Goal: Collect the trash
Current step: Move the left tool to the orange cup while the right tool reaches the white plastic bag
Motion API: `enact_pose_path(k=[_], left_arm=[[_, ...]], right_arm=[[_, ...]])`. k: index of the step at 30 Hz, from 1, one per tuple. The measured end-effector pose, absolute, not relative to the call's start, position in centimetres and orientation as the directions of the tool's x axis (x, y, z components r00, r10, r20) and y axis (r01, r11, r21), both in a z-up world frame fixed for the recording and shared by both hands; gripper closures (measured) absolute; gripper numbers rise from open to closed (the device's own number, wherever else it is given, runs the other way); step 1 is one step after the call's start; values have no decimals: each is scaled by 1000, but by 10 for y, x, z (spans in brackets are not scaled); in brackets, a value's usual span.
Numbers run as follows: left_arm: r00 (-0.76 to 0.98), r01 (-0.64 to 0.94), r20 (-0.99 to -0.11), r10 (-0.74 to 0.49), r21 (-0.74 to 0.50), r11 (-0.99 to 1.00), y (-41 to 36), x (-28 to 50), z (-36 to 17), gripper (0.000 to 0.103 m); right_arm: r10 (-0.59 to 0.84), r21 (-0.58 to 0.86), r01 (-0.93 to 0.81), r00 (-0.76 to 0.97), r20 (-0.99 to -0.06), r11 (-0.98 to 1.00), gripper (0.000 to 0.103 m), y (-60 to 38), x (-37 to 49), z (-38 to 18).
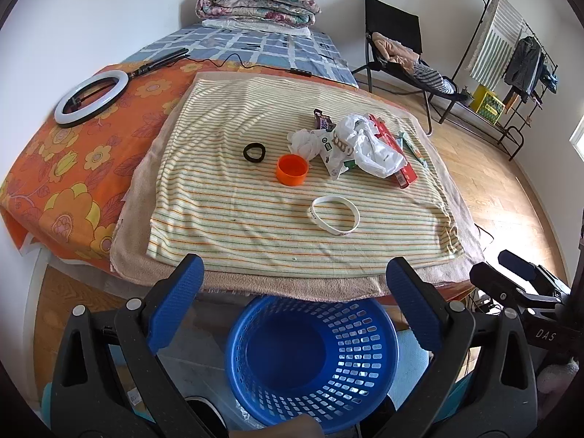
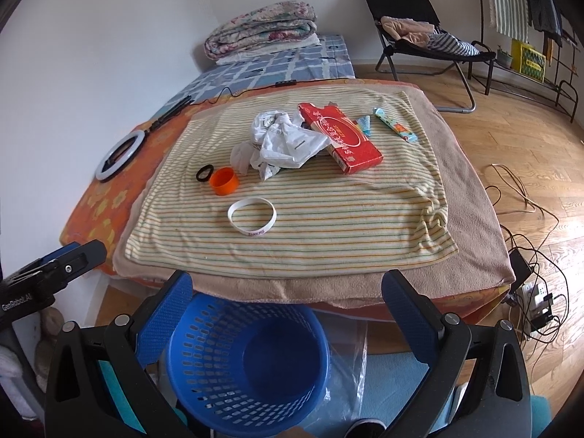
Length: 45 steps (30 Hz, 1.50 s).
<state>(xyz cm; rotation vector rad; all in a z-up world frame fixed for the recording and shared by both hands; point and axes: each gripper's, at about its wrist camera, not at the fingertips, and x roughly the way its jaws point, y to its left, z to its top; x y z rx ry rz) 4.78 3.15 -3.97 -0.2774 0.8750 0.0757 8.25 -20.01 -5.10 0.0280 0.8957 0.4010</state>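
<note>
Striped towel (image 1: 255, 197) at mid-frame carries the trash pile (image 2: 281, 142) upper centre, blue basket (image 2: 248, 368) empty at bottom, left tongs (image 1: 295, 306) and right tongs (image 2: 288, 314) both wide and empty; the limp plastic may snag neighbouring wrappers and spill.

My left wrist camera sits above the blue basket (image 1: 310, 361), looking forward and down across the striped cloth (image 1: 255, 215) toward the folded quilt (image 1: 257, 3) at the far wall. The basket fills the bottom centre, close under the lens. My right wrist camera looks the same way from a spot further right, so the basket (image 2: 248, 368) falls left of centre and the striped cloth (image 2: 328, 219) runs ahead of it. Both views share the basket, the cloth, the quilt (image 2: 261, 29) and the black chair (image 1: 394, 36) beyond the basket; the right view also takes in more floor right of it.
</note>
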Motion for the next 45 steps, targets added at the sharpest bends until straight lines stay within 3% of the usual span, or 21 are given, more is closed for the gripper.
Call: enact_pose_path(k=[5, 12, 24, 27, 36, 39, 45], left_arm=[[637, -159, -768, -63, -211, 964, 40, 66, -43, 4], [613, -123, -785, -85, -201, 972, 47, 100, -54, 17], [541, -116, -829, -139, -237, 965, 60, 172, -97, 18], [521, -122, -840, -152, -249, 961, 63, 188, -111, 24], [496, -162, -858, -135, -243, 956, 67, 228, -136, 26], [490, -159, -862, -129, -234, 959, 66, 237, -142, 33], [482, -157, -867, -124, -225, 961, 63, 251, -151, 36]], right_arm=[[355, 165, -359, 566, -744, 919, 0, -197, 98, -44], [418, 236, -375, 541, -730, 896, 0, -191, 138, -39], [483, 296, -406, 511, -711, 865, 0, -152, 216, -38], [494, 322, -393, 499, -713, 861, 1, -143, 238, -41], [444, 309, -338, 465, -766, 889, 1, -111, 292, -63], [425, 305, -317, 445, -789, 898, 1, -103, 305, -73], [388, 295, -272, 414, -824, 916, 1, -94, 321, -91]])
